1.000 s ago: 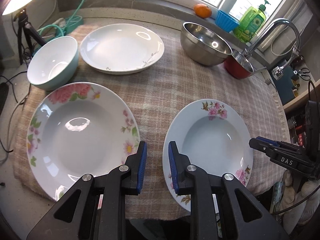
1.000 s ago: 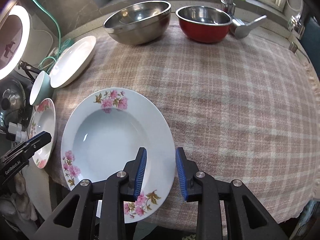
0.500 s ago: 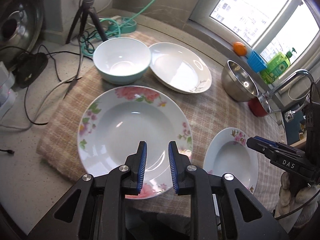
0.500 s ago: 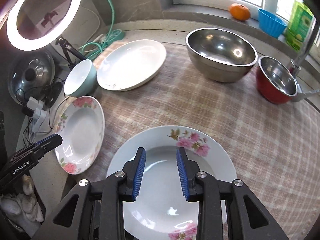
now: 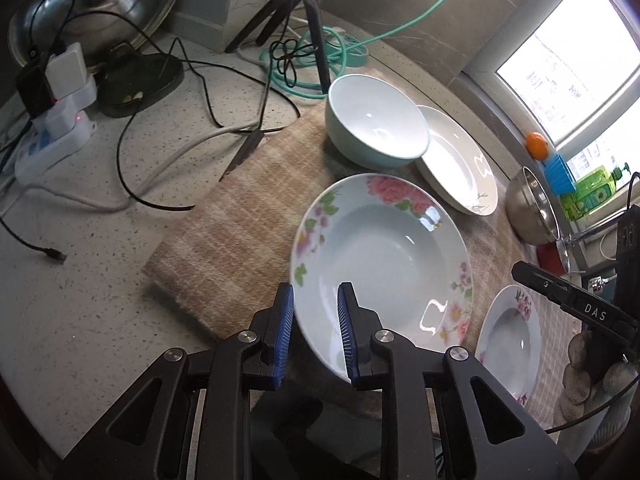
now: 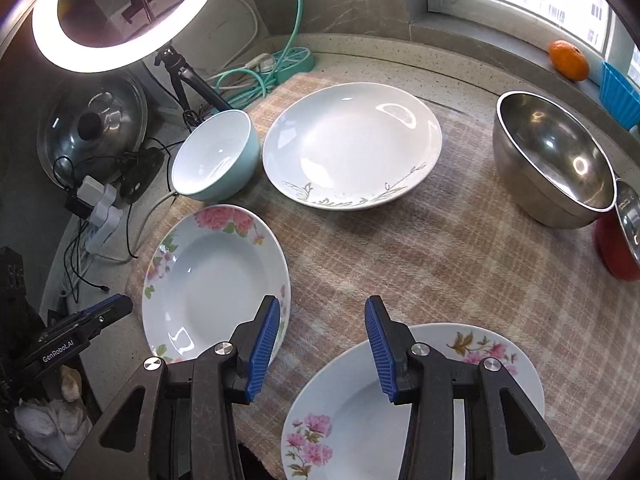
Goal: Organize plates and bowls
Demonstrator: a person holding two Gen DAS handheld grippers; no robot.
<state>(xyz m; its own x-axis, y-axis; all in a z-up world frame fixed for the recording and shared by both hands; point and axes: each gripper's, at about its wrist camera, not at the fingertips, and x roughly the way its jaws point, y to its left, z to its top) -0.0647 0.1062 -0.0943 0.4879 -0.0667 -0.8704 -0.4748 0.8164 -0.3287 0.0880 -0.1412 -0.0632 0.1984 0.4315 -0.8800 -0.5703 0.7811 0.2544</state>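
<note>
Two grippers | left gripper (image 5: 313,334) fingers apart, straddling the large floral plate (image 5: 384,264) near rim on the tabletop | right gripper (image 6: 320,350) wide apart, small floral plate (image 6: 416,404) directly below | I judge left nearer.

A woven plaid cloth (image 6: 400,248), matt and slightly fuzzy, is spread beneath the claws. The floral plate (image 5: 384,256) ahead of the left claw (image 5: 314,328) is glazed ceramic, glossy, with window glare caught on it. The same shiny glaze is seen on the white plate (image 6: 352,144) and the teal bowl (image 6: 214,156) beyond. To the right of the right claw (image 6: 320,344), the steel bowl (image 6: 554,160) is polished metal. The speckled counter (image 5: 80,280) looks smooth, like stone. The pads (image 6: 262,344) are ribbed blue, probably rubber, on matt black plastic.
</note>
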